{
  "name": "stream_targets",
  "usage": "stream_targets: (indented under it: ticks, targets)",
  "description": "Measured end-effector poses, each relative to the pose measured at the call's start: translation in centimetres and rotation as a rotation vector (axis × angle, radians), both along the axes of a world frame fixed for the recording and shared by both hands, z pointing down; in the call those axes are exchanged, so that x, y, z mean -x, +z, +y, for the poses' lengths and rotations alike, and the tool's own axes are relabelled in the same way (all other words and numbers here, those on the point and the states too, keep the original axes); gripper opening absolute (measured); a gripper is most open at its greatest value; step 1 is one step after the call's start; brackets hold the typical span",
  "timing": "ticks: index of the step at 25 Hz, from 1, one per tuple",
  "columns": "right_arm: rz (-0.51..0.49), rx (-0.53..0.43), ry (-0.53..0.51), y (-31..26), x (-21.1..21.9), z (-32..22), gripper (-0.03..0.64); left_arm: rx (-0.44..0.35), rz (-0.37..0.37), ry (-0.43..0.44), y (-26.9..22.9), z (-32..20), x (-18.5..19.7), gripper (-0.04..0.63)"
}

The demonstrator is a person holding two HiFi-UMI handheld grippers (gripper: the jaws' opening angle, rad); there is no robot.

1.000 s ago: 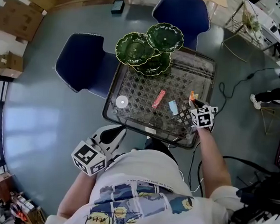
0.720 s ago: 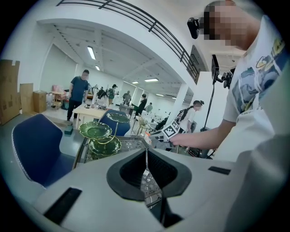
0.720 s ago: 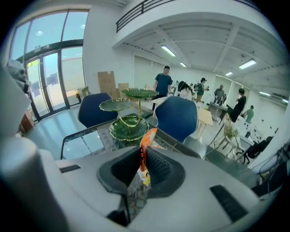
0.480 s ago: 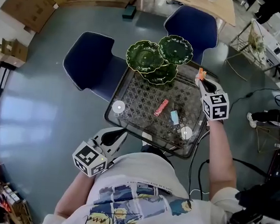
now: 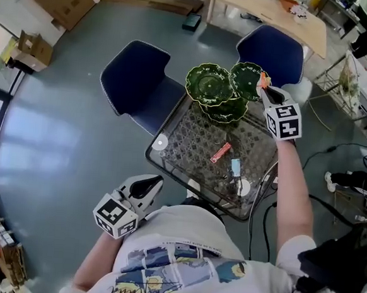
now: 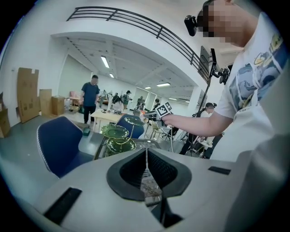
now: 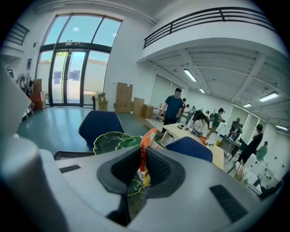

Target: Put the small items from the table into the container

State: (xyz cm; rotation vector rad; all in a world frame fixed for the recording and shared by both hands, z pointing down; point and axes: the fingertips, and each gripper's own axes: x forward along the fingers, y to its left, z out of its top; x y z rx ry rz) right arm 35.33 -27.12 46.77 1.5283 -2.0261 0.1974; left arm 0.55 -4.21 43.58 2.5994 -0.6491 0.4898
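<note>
**A:** Where is the right gripper (image 5: 263, 87), and what are its tongs doing?

**B:** It hangs at the far end of the dark metal table with the lattice top (image 5: 194, 134). Its tip is over the edge of the right-hand one of the three green scalloped dishes (image 5: 209, 83) on their stand. The jaws pinch a thin orange sachet (image 7: 146, 136). In the right gripper view the sachet stands upright between the ribbed pads, its upper end sticking out above them.

**A:** Does the sachet touch a dish?

**B:** I cannot tell. In the right gripper view the dishes lie behind and below it.

**A:** And the left gripper (image 5: 155, 182)?

**B:** It is low, close to the person's body, off the near-left side of the table and well apart from everything on it. In the left gripper view its pads are pressed together with nothing between them.

**A:** What lies on the table?

**B:** A narrow red packet (image 5: 221, 152) lies near the middle, with a small light blue packet (image 5: 235, 167) just beside it on the near side. A white disc (image 5: 160, 143) sits at the left corner and another white disc (image 5: 243, 187) near the front right edge. All four lie on the lattice top, apart from the dishes.

**A:** And around the table?

**B:** Two blue upholstered chairs (image 5: 138, 76) stand on a grey floor, one at the left and one behind the dishes.
</note>
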Motion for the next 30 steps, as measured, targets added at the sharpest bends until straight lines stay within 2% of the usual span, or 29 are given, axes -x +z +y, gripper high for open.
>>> stream_targets:
  ticks: [7, 11, 13, 15, 17, 25, 30]
  targets:
    - [0.025, 0.069, -0.047, 3.1, 1.5, -4.0, 0.043, 0.006, -0.013, -0.09, 0.1, 0.0, 2.4, 0.011]
    - [0.002, 0.089, -0.044, 3.7, 2.5, -4.8, 0.045, 0.014, -0.016, -0.125, 0.0, 0.0, 3.6, 0.01]
    - [-0.017, 0.083, -0.032, 3.9, 2.8, -5.0, 0.065, 0.017, -0.016, -0.132, 0.1, 0.0, 4.0, 0.011]
    - [-0.026, 0.068, -0.028, 3.8, 3.1, -5.1, 0.112, 0.018, -0.014, -0.133, 0.1, 0.1, 4.2, 0.011]
    - [-0.033, 0.056, -0.025, 3.5, 3.1, -4.8, 0.126, 0.016, -0.012, -0.128, 0.1, 0.2, 4.2, 0.011]
    - [-0.079, -0.037, 0.005, 0.3, 4.4, 0.5, 0.126, 0.013, 0.01, -0.071, -0.4, 1.4, 4.2, 0.011]
    - [-0.109, -0.015, 0.005, 1.3, 7.9, 7.8, 0.126, 0.001, 0.033, 0.003, -0.6, 2.9, 4.2, 0.011]
